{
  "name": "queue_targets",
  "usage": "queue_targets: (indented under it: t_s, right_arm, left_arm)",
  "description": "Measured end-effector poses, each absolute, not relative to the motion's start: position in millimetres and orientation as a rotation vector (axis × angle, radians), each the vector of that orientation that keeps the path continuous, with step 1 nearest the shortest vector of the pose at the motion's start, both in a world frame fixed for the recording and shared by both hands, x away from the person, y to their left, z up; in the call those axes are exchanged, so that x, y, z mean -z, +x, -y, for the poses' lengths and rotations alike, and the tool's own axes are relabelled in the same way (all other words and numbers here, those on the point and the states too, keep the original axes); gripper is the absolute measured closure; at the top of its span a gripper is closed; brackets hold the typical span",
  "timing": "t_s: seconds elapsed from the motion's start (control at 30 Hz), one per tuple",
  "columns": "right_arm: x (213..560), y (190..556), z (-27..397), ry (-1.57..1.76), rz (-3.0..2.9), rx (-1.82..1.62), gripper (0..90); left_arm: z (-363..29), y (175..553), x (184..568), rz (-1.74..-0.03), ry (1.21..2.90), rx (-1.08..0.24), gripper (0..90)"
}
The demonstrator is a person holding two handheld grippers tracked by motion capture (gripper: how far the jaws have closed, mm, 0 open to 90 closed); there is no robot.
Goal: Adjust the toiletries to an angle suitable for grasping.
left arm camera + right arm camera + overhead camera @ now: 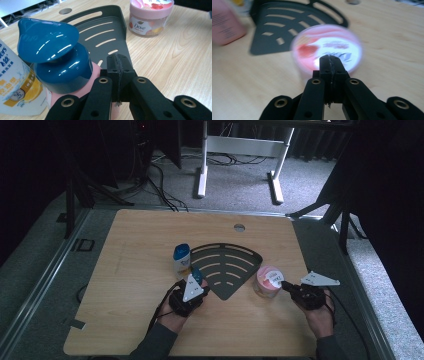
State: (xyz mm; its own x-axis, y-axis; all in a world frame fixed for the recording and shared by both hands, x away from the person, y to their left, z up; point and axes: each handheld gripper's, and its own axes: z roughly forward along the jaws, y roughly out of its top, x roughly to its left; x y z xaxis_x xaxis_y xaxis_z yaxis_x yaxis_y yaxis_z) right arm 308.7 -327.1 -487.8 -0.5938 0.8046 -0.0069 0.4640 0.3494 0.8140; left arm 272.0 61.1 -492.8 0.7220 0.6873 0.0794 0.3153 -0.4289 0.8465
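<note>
1. Nearest the camera, the left gripper has its jaws closed on nothing, its tip just beside a pink bottle with a blue cap.
2. The right gripper is closed too, empty, its tip at the jar.
3. The jar stands upright on the counter, just right of the black rack; a white bottle stands at the rack's left.
4. The jar looks light, stiff and smooth, likely slippery; open jaws should span its wall below the wider lid.
</note>
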Motion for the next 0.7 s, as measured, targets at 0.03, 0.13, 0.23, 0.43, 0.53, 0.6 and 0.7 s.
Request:
queue_targets:
  t_s: [0.03,0.13,0.23,0.43,0.53,0.6,0.7]
  right_arm:
    - [487.3,312.6,328.9,1.129,-2.192,-1.124,90.0]
    - [487.1,324.4,332.7,1.153,-2.162,-1.087,90.0]
    - [487.4,335.0,334.2,1.158,-2.146,-1.055,90.0]
    - [493.5,357.7,340.6,1.221,-2.140,-1.033,90.0]
    - [498.1,367.0,341.3,1.241,-2.154,-1.026,90.0]
    - [500.8,372.4,339.5,1.244,-2.176,-1.011,90.0]
    - [503.4,379.6,336.0,1.241,-2.206,-0.996,90.0]
  left_arm:
    - [-61.2,271.7,493.0,-0.761,2.033,-0.531,89.9]
    - [-63.6,271.7,492.8,-0.771,2.034,-0.539,89.9]
    - [-68.1,271.9,492.9,-0.783,2.030,-0.545,89.8]
    - [-80.5,274.2,493.6,-0.835,2.005,-0.557,89.8]
    - [-85.6,276.0,494.0,-0.862,1.990,-0.562,89.7]
    - [-88.0,277.2,493.8,-0.889,1.981,-0.568,89.7]
    - [-89.3,277.4,495.0,-0.895,1.989,-0.564,89.1]
